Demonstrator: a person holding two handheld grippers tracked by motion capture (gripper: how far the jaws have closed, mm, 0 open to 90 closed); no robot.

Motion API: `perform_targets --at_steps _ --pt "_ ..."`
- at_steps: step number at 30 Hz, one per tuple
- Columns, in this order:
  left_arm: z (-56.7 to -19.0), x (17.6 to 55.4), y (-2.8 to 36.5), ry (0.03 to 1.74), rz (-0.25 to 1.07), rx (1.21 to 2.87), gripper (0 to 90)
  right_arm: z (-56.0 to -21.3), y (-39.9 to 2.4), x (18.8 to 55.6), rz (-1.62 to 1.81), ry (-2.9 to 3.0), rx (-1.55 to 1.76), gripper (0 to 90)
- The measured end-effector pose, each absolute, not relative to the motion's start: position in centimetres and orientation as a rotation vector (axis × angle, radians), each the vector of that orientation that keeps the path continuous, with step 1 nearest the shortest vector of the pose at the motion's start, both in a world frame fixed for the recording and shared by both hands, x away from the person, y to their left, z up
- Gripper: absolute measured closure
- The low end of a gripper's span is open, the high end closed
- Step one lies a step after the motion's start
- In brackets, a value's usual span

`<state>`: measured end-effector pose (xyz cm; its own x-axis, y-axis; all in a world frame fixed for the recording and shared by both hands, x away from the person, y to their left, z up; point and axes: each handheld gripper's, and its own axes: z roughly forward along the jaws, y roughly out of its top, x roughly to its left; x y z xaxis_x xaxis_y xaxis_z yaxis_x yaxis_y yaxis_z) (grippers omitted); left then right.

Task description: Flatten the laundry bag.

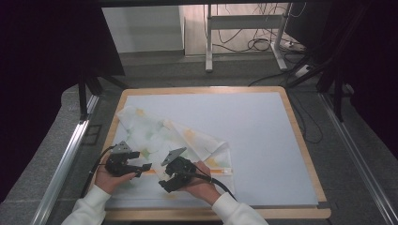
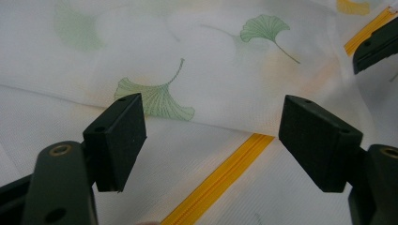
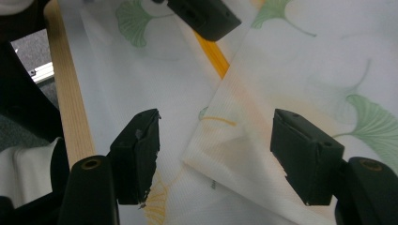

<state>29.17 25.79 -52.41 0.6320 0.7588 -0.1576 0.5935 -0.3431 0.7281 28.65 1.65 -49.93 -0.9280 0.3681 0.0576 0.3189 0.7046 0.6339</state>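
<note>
thin white fabric printed with green and yellow ginkgo leaves (image 1: 176,140) lay crumpled over the near left part of the pale grey mat (image 1: 263,136), and everything i did was placed against its bright yellow zipper strip (image 2: 220,180). my left gripper (image 1: 141,169) hung just above that zipper, its jaws standing wide apart with nothing between the pads, the cloth untouched beneath them. my right gripper (image 1: 165,183) sat beside it, toward the near side of the zipper, over a folded corner of the fabric (image 3: 225,150); its jaws were likewise spread wide, straddling that corner without pressing on it. beyond the corner, on the side away from the zipper, the light wooden edge of the table board (image 3: 70,108) showed.

as i judged it, the step in hand was to take that loose corner so the cloth could be spread or folded. to do it well i thought i should lower the right pads until one slid under the fold and the other came down on top, pinch only the top layers, and keep the left jaws ready near the zipper to hold the fabric flat, because thin cloth drags and bunches easily.
</note>
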Motion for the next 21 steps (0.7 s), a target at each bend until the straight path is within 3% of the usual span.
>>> perform_targets --at_steps 11,21 --pt "-52.4 29.2 25.8 1.054 0.271 2.071 22.9 -51.8 2.5 28.7 0.924 2.86 0.562 32.6" --pt "-52.5 29.2 25.7 1.055 0.27 2.076 22.9 -52.2 2.7 28.5 0.843 2.843 0.545 40.4"
